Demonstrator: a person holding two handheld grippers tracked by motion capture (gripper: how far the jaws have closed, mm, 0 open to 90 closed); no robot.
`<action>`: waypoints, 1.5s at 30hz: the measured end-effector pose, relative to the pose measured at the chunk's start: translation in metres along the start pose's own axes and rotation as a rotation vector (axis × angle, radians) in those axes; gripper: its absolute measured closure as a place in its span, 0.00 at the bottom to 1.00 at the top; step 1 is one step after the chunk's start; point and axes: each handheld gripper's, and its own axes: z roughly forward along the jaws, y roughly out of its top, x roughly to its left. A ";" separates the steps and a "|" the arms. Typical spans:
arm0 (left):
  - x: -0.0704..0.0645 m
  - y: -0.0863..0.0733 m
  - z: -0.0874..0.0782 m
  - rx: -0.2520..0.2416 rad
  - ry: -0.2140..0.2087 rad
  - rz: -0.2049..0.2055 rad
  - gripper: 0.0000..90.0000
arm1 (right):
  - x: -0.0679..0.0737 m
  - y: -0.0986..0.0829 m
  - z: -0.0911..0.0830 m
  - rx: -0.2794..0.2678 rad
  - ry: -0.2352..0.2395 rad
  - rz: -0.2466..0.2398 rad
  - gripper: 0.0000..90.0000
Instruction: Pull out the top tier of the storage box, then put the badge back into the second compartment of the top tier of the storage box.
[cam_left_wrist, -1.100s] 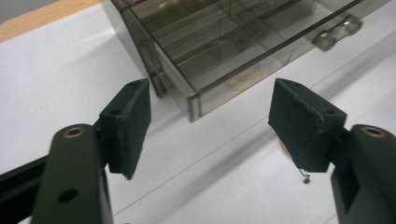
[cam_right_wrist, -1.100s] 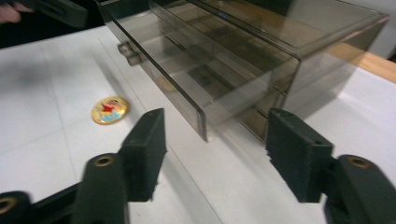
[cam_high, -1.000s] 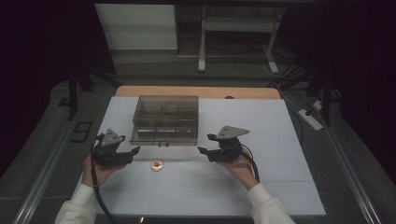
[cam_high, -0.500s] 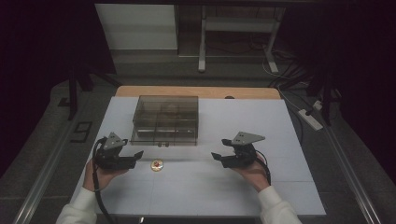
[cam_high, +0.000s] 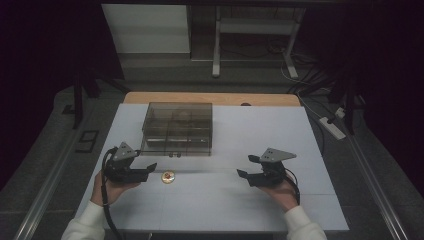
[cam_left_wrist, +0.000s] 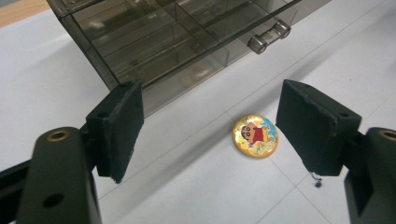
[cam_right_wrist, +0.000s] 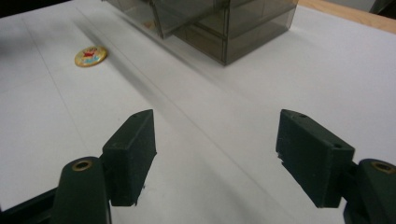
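A small round badge (cam_high: 167, 176) with a cartoon figure lies flat on the white table (cam_high: 320, 150), in front of a smoky clear drawer box (cam_high: 178, 128). My left gripper (cam_high: 148, 169) is open, just left of the badge. In the left gripper view the badge (cam_left_wrist: 255, 136) lies between the jaws, nearer the right one, with the box (cam_left_wrist: 154, 42) and its drawer knob (cam_left_wrist: 268, 36) behind. My right gripper (cam_high: 244, 167) is open and empty over bare table at the right. In the right gripper view the badge (cam_right_wrist: 90, 55) lies far off at upper left, and the box (cam_right_wrist: 224, 23) stands beyond.
The table's wooden far edge (cam_high: 210, 98) runs behind the box. Cables trail from both grippers toward the table's front edge. A power strip (cam_high: 332, 127) lies on the floor at the right, and metal rails flank the table.
My right gripper has moved right and toward the front, away from the box. My left gripper has drawn slightly nearer the front edge, staying beside the badge.
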 end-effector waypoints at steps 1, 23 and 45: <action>-0.001 0.000 -0.001 0.000 -0.001 0.000 0.27 | 0.001 -0.002 -0.002 0.007 -0.002 0.003 0.30; -0.019 -0.001 0.007 0.038 -0.054 0.010 0.25 | -0.005 -0.043 -0.058 -0.005 -0.062 0.036 0.30; -0.024 -0.002 0.029 0.111 -0.093 0.028 0.25 | -0.008 -0.042 -0.054 0.011 -0.062 0.019 0.30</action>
